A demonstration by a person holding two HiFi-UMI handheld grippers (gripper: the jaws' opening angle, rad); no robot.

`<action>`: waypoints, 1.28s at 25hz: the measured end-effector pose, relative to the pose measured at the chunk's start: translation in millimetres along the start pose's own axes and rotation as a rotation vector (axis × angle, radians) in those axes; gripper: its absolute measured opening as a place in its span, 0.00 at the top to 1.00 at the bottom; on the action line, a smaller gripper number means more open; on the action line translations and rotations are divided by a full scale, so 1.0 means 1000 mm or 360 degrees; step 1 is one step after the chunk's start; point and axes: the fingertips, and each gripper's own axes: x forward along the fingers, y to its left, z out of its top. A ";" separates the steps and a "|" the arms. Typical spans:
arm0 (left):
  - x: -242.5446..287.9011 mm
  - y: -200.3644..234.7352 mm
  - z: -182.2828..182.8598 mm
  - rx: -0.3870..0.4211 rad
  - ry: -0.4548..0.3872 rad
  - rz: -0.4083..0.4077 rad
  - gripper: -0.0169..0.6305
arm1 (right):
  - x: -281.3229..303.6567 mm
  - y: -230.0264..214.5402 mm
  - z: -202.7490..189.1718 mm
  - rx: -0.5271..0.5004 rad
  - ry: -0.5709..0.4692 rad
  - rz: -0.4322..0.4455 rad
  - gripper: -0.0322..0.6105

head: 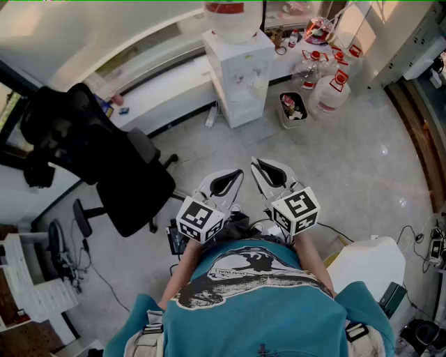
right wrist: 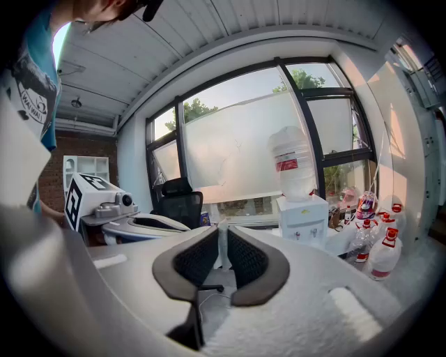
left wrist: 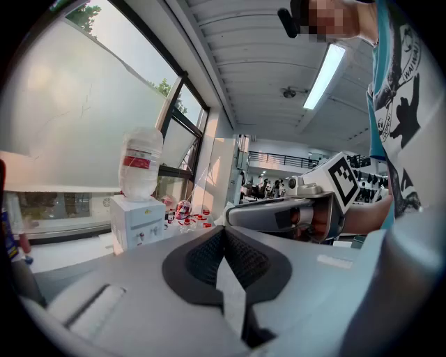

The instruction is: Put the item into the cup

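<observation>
Both grippers were held close against my chest, over my teal shirt (head: 258, 310), side by side and just apart, pointing out over the tiled floor (head: 362, 160).

Left gripper (left wrist: 224, 231): jaws together, the dark pads meeting at the tips, nothing between them. Its marker cube (head: 201, 219) sat nearest my body.

Right gripper (right wrist: 223, 229): jaws drawn in to a thin slit, nothing clamped in it. Its marker cube (head: 295, 209) sat level with the other one.

Cup and item: I could not find either in any of the three views, so their position goes unrecorded.

Surroundings, head view: a white water dispenser (head: 239, 70) stood against the low white ledge (head: 160, 97) ahead, with a large bottle (head: 233, 17) seated on top. A small bin (head: 293, 108) stood just right of the dispenser, and spare water jugs (head: 327, 90) with red caps were clustered beyond that. A black office chair (head: 104, 160) stood to my left, well apart from the dispenser.
</observation>
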 end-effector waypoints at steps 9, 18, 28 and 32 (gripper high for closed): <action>0.011 0.019 0.002 -0.0005 -0.0001 -0.0030 0.98 | 0.019 -0.008 0.003 0.0049 -0.0033 -0.0010 0.89; 0.015 0.043 -0.002 -0.0019 0.0021 -0.0088 0.98 | 0.043 -0.014 0.001 0.0110 -0.0026 -0.0062 0.89; 0.011 0.067 -0.010 -0.0035 0.0061 -0.0111 0.98 | 0.062 -0.017 -0.007 0.0147 0.0017 -0.0103 0.89; 0.015 0.075 -0.007 -0.0041 0.0049 -0.0116 0.98 | 0.068 -0.024 0.000 0.0143 0.0009 -0.0116 0.89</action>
